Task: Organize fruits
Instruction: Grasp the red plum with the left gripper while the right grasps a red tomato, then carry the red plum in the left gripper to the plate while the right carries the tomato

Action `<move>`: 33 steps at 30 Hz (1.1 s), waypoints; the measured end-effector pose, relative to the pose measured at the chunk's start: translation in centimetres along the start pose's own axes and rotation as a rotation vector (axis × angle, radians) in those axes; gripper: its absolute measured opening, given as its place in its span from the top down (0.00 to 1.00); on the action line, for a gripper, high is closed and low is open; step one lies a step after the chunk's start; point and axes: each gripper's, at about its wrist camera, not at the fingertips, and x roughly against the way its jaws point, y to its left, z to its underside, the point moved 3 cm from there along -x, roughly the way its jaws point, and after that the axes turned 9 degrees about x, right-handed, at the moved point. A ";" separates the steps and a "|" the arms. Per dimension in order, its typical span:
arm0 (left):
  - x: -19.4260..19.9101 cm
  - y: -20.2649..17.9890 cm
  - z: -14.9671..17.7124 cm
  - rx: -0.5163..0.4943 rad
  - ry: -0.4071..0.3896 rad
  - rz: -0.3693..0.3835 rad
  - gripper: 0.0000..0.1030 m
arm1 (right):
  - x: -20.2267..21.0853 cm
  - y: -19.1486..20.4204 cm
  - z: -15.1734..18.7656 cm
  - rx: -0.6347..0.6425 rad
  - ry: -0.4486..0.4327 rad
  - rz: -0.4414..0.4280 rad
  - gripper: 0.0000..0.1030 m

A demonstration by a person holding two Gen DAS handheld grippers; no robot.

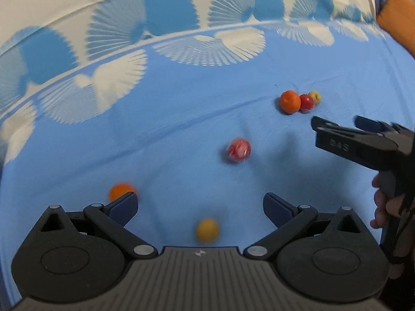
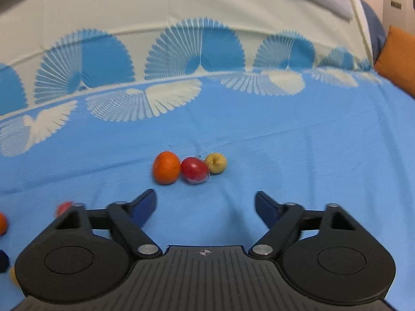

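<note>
In the left wrist view, the left gripper (image 1: pixel 201 204) fills the bottom of the frame, with its fingers spread wide and nothing between them. A blurred yellow fruit (image 1: pixel 207 229) lies on the blue sheet (image 1: pixel 181 119) low in the middle, just in front of the gripper body. An orange (image 1: pixel 119 191) sits at the lower left, partly behind the left finger pad. A red wrapped fruit (image 1: pixel 238 149) lies alone near the centre.

At the right edge, a hand (image 1: pixel 386 207) holds the right gripper (image 1: pixel 339 124); letters are moulded on its side, but they are too blurred to read surely.

In the right wrist view, the right gripper (image 2: pixel 206 207) also has its fingers spread apart, holding nothing. Beyond it, in the middle, three fruits touch in a row: a second orange (image 2: pixel 166 167), a red apple (image 2: pixel 194 169) in clear wrap, and a yellow apple (image 2: pixel 215 163). An orange cushion (image 2: pixel 396 57) shows at the upper right.
</note>
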 end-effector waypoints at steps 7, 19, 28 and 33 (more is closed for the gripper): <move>-6.8 -1.2 -2.4 -0.047 0.031 0.005 0.00 | -5.2 1.0 -0.8 0.055 -0.015 -0.019 0.47; -7.3 -3.0 -3.1 -0.062 0.004 0.147 0.69 | -5.4 0.7 -0.9 0.046 -0.034 -0.004 0.71; -1.6 -1.6 -1.3 -0.055 -0.055 0.138 0.69 | 0.6 -1.6 -0.8 -0.067 0.016 -0.044 0.71; 4.9 1.5 1.4 0.016 -0.061 0.116 0.69 | 7.1 -1.3 0.7 -0.063 0.039 -0.115 0.71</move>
